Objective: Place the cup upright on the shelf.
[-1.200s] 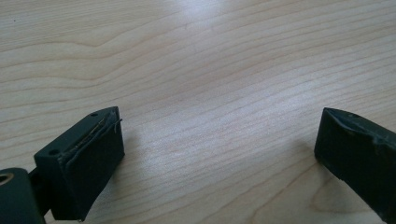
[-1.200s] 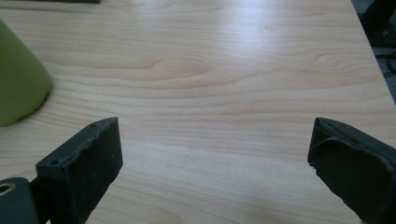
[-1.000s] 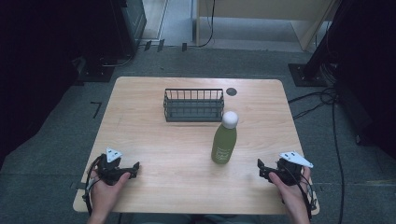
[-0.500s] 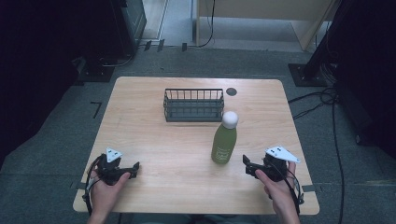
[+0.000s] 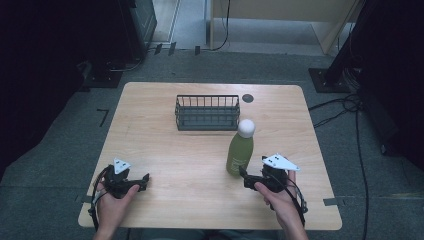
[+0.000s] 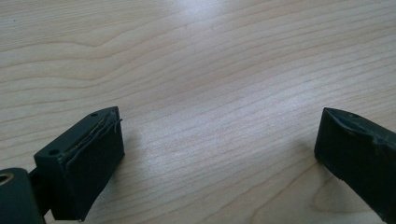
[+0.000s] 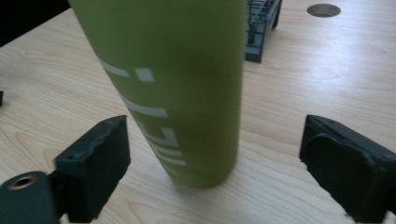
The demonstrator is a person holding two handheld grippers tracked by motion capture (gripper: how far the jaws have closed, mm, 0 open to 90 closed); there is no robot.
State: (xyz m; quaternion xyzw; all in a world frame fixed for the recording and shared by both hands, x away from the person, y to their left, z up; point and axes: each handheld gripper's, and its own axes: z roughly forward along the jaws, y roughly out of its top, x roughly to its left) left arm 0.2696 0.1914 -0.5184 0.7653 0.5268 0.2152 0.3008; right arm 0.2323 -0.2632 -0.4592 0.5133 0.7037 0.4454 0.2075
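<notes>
Right gripper (image 7: 212, 163) fingers wide apart, flanking green bottle (image 7: 173, 88) base, no contact. Advance, centre, close low. Left gripper (image 6: 219, 158) fingers spread, empty, on counter (image 5: 165, 145).

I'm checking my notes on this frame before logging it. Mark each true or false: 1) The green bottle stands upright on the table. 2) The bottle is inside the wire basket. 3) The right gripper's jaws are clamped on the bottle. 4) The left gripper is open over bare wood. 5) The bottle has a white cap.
1) True: the green bottle stands upright on the table.
2) False: it stands in front of the wire basket, outside it.
3) False: the right gripper is open, jaws either side of the bottle, not touching.
4) True: the left gripper is open over bare wood.
5) True: the white cap tops it.
</notes>
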